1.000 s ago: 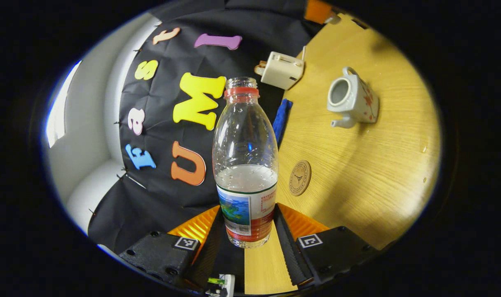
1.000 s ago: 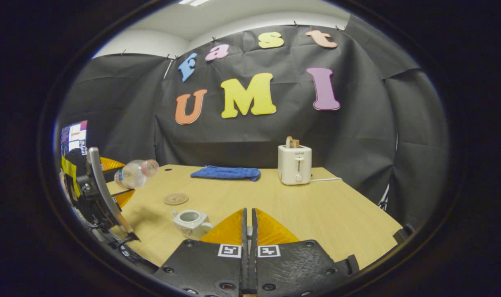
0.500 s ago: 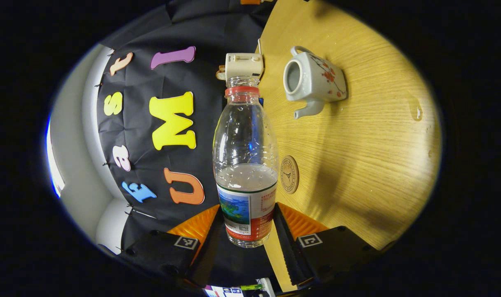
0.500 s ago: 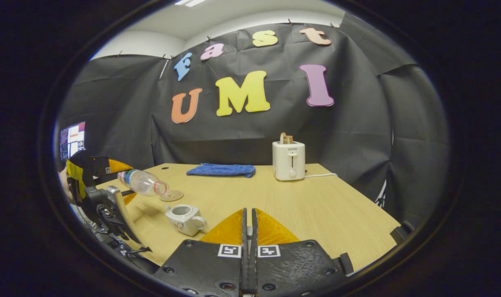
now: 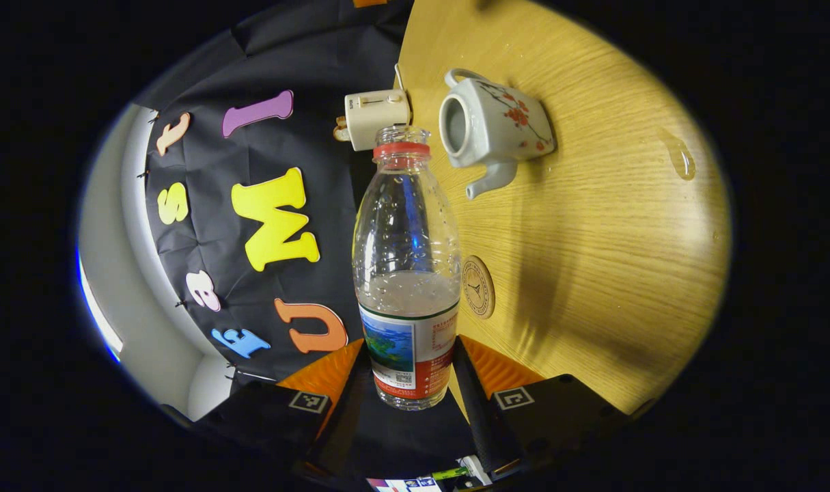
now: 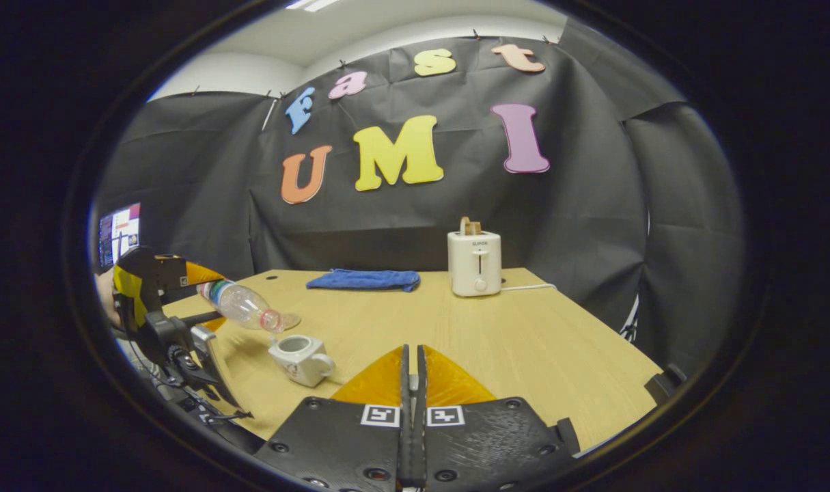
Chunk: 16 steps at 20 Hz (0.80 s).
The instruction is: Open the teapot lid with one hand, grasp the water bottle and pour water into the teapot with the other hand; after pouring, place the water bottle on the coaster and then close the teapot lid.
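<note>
Clear glossy plastic water bottle (image 5: 406,232), glazed white ceramic teapot (image 5: 491,126), matt wood-grain table (image 5: 592,225), soft blue cloth (image 6: 363,279).

A staged recording booth, not a lived-in home. Black cloth (image 6: 578,225) hangs pinned as the walls around a pale wooden tabletop (image 6: 524,342). A white two-slot toaster (image 6: 474,262) and a folded blue towel (image 6: 363,279) sit as props, with a lit computer screen (image 6: 119,231) at the edge.
</note>
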Each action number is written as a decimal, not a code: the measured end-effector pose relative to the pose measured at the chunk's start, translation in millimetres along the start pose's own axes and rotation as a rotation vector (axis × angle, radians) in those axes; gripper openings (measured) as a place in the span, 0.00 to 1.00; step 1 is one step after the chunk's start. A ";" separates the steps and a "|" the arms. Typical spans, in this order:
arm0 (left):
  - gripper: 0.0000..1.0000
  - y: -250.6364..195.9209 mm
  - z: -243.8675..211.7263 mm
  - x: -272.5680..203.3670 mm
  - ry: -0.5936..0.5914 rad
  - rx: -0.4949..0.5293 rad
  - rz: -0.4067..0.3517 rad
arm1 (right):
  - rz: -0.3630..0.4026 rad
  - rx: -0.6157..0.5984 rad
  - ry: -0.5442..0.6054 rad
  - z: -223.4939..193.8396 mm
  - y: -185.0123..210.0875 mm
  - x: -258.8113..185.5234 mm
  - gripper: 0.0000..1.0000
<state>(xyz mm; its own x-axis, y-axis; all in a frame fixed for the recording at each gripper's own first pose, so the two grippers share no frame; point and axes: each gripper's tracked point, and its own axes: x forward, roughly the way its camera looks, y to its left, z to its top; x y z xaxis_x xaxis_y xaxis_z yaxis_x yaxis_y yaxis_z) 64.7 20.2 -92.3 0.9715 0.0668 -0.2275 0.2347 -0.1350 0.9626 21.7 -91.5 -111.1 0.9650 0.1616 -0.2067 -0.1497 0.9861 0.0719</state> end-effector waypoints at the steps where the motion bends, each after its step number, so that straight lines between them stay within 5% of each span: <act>1: 0.72 1.0 0.4 2.2 0.006 0.010 -0.002 | 0.001 0.000 -0.001 -0.4 -0.6 0.0 0.00; 16: 0.72 27.5 5.1 4.7 0.008 0.207 0.059 | -0.016 0.012 0.003 -3.4 -11.9 1.8 0.00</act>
<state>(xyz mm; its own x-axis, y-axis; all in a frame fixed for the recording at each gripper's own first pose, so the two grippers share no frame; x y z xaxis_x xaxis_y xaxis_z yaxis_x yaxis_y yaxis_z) 75.9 11.7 -67.7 0.9836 0.0607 -0.1701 0.1806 -0.3391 0.9233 24.5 -102.8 -115.6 0.9665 0.1464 -0.2109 -0.1321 0.9880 0.0803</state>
